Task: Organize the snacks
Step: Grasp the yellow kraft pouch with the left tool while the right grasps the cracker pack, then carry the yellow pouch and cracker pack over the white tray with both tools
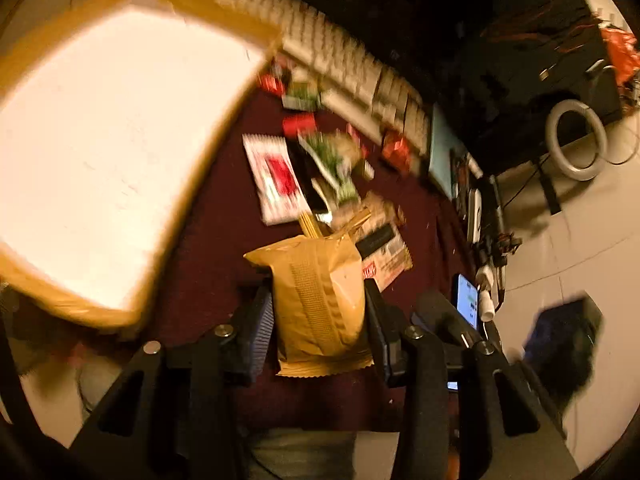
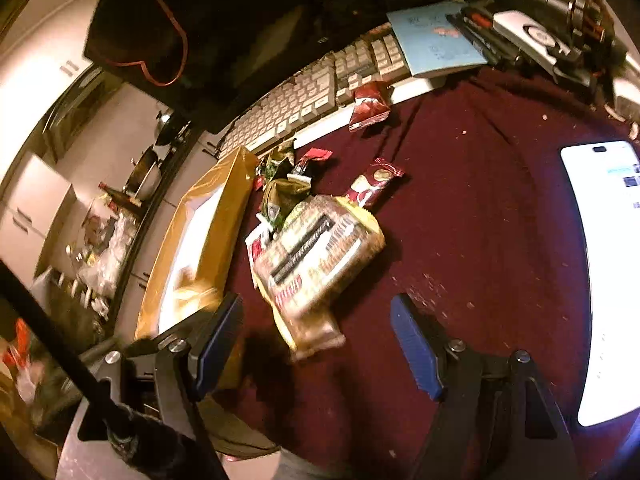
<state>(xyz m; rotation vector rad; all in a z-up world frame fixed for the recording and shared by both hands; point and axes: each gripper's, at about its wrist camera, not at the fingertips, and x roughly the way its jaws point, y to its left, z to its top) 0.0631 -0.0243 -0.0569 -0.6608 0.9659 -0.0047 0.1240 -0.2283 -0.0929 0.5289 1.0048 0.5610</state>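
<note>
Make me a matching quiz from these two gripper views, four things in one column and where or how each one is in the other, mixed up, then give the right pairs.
Things:
1. tan snack packet
2. right gripper
3. keyboard
4. box

Places or states:
A. open, nothing between its fingers
B. along the far edge of the dark red cloth
C. clamped between the left gripper's fingers
D. white inside with yellowish-brown walls, left of the snack pile

Pairs: 1-C, 2-A, 3-B, 4-D

Beige keyboard [image 2: 304, 100] along maroon cloth [image 2: 480, 208], blue notebook [image 2: 436, 40] beside it; lit phone [image 2: 608, 280], ring light [image 1: 576, 140] on floor
</note>
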